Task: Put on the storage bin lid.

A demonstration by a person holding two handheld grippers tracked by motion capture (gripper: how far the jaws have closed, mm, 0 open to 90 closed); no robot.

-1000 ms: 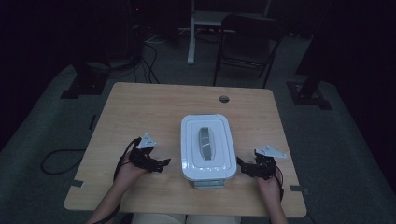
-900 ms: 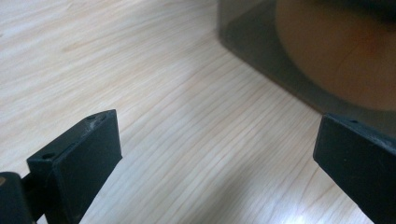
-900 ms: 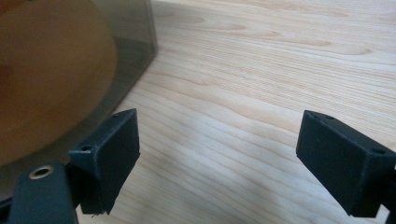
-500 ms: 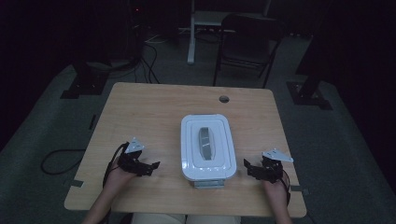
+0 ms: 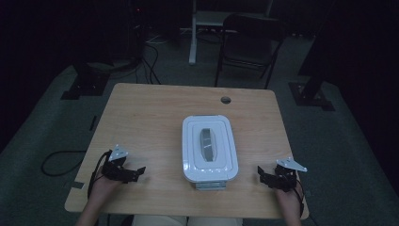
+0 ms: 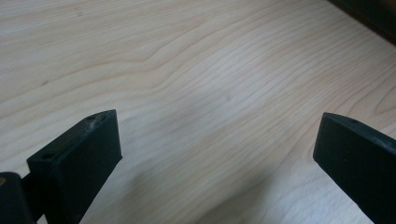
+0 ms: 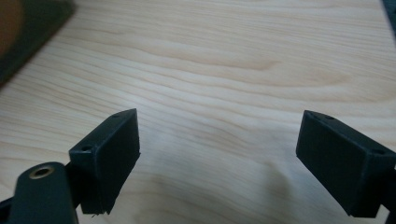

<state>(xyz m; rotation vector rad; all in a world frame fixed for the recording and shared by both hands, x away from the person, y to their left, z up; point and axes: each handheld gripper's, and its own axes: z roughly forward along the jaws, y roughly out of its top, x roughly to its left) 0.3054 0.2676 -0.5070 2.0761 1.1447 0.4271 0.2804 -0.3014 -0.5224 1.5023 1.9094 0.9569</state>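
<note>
On the near half of the wooden table (image 5: 141, 117), a white lidded container (image 5: 209, 148) is lying closed, its grey handle (image 5: 206, 143) running near to far. Well apart from it, the left gripper (image 5: 136, 172) is resting toward the near left corner, jaws spread wide over bare wood. Right of the container, the right gripper (image 5: 261, 173) is sitting near the near right corner, jaws also gaping wide, holding nothing.

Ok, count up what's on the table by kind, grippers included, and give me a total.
White lidded box with a grey handle: 1
Black grippers: 2, the left gripper and the right gripper, both open and apart from the box
Total: 3
</note>
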